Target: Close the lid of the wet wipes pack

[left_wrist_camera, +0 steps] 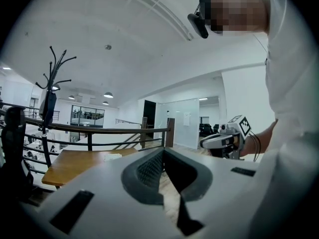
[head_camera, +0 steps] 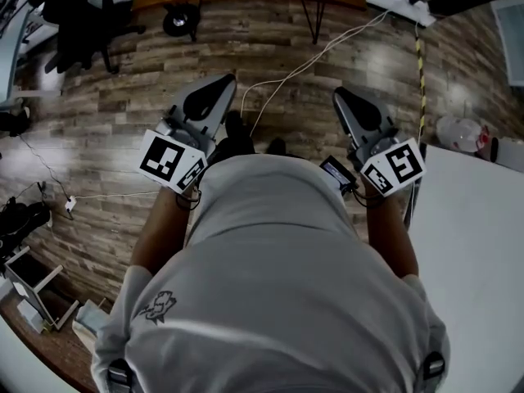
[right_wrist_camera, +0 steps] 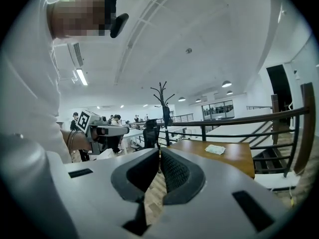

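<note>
The person holds both grey grippers out over the wood-plank floor (head_camera: pixel 106 137). The left gripper (head_camera: pixel 225 83) has its dark ribbed fingers (left_wrist_camera: pixel 148 171) clenched tip to tip with nothing between them. The right gripper (head_camera: pixel 341 97) is the same, its fingers (right_wrist_camera: pixel 175 172) pressed together and empty. The pale, flat wet wipes pack (right_wrist_camera: pixel 215 149) lies on the brown wooden table (right_wrist_camera: pixel 234 156), well apart from both grippers. Its lid is too small to make out.

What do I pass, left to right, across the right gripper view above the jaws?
Person's white shirt, left gripper with square-marker cube, black coat stand, pale flat wet wipes pack, dark wooden railing post.
</note>
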{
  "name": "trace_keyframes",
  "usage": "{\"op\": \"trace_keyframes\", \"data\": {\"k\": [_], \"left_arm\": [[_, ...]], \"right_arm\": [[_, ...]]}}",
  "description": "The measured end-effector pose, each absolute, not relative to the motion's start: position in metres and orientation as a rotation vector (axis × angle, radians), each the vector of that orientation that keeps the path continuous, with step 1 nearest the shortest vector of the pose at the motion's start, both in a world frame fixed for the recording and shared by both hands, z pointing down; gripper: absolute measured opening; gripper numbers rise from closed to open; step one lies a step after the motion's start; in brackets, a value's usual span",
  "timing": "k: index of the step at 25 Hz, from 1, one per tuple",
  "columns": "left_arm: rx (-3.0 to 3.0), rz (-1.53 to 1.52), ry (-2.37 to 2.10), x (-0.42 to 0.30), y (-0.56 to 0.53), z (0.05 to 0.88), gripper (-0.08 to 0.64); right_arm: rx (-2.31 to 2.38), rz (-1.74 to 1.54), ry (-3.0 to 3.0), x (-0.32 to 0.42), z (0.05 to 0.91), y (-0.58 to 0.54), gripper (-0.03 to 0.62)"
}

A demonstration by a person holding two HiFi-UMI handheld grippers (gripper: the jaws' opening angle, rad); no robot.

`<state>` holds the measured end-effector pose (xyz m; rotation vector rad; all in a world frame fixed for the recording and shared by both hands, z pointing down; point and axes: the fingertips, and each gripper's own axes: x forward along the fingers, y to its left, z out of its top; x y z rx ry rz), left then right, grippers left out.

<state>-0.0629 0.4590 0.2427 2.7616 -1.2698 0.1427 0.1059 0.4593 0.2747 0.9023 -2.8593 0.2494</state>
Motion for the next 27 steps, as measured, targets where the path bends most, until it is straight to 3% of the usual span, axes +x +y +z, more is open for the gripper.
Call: {"op": "trace_keyframes", "data": {"k": [27], "left_arm": [[2.81, 0.133, -1.269, -0.036, 0.491, 0.228, 0.014]], "right_arm": [[0.92, 0.207, -2.884, 0.121, 0.26, 0.488, 0.038]]}}
